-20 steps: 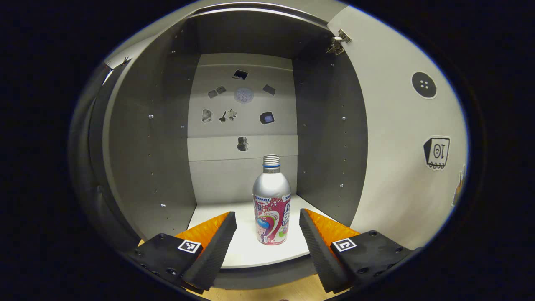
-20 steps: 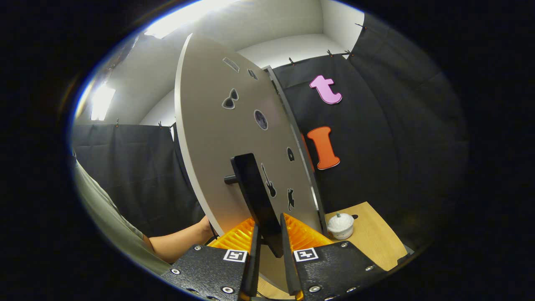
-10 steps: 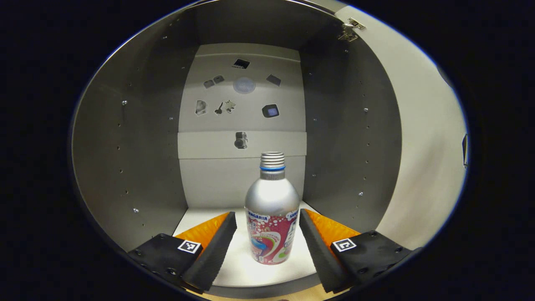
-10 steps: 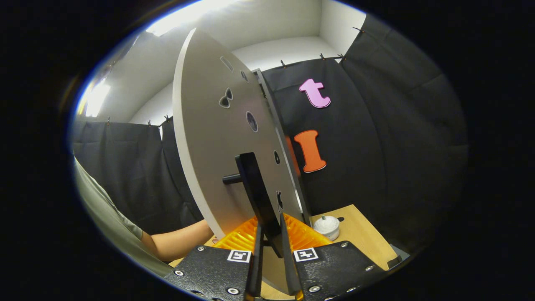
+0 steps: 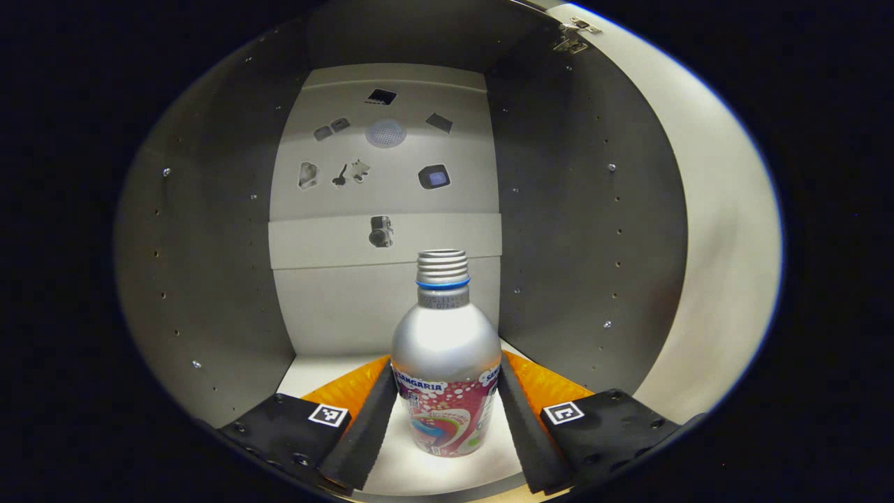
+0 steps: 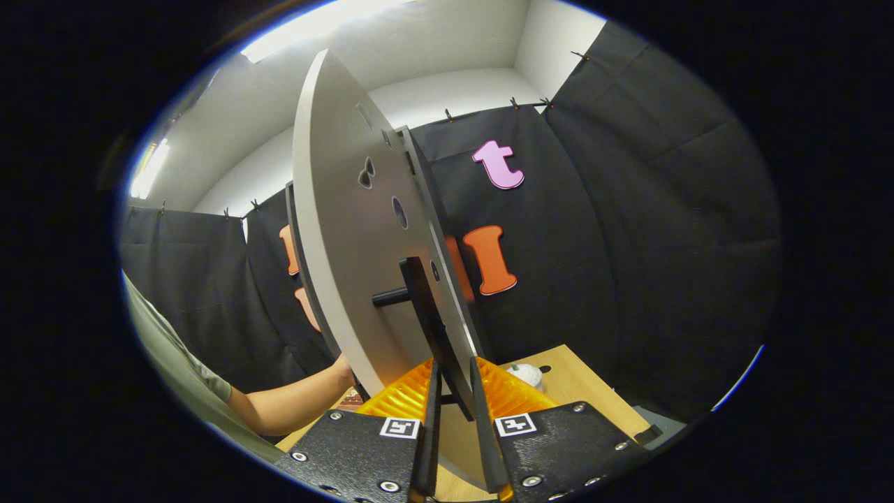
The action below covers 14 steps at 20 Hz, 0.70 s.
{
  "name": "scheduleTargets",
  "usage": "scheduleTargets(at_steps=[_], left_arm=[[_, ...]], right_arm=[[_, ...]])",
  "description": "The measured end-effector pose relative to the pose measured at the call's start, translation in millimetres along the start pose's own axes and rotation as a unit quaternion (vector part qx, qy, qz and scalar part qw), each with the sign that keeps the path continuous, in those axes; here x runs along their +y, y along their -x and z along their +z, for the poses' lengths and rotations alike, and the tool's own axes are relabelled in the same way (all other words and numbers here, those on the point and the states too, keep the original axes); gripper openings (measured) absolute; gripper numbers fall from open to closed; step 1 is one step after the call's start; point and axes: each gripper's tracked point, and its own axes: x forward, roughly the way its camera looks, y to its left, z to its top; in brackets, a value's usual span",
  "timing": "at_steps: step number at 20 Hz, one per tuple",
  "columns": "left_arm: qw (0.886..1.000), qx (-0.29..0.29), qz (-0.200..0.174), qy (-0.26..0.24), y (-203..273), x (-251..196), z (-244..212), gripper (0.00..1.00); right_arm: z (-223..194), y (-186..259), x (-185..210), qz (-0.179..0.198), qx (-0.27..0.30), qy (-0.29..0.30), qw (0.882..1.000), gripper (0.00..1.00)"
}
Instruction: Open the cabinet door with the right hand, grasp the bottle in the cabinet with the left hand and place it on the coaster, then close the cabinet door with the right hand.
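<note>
left gripper view: the left gripper (image 5: 447,412) sits low in the frame, spread wide with the bottle (image 5: 445,363) upright between its fingers, can't tell if they touch it. bottle's on the cabinet (image 5: 209,279) shelf, stickers on the back panel up top. right gripper view: right gripper (image 6: 454,391) pinching the door handle (image 6: 426,328) at bottom centre, cabinet door (image 6: 342,230) swung open behind it.

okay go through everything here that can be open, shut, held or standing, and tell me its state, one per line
cabinet door: swung open.
door handle: clamped between the right gripper's fingers.
right gripper: shut on the door handle.
bottle: upright on the cabinet shelf, uncapped, not lifted.
left gripper: open, fingers either side of the bottle; contact unclear.
</note>
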Motion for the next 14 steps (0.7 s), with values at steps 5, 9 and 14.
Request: scheduleTargets(at_steps=[5,9,14], left_arm=[[1.0,-0.015,-0.008,0.005,28.0,3.0,15.9,0.86],[1.0,-0.028,-0.004,-0.008,69.9,11.7,25.1,0.87],[0.999,-0.029,0.003,-0.015,117.9,22.2,18.4,0.84]], right_arm=[[-0.9,9.7,-5.5,-0.002,0.013,0.012,1.0,0.41],[6.0,12.7,-10.6,-0.01,-0.002,0.04,0.999,0.54],[9.6,21.6,-12.8,-0.014,-0.01,0.065,0.998,0.61]])
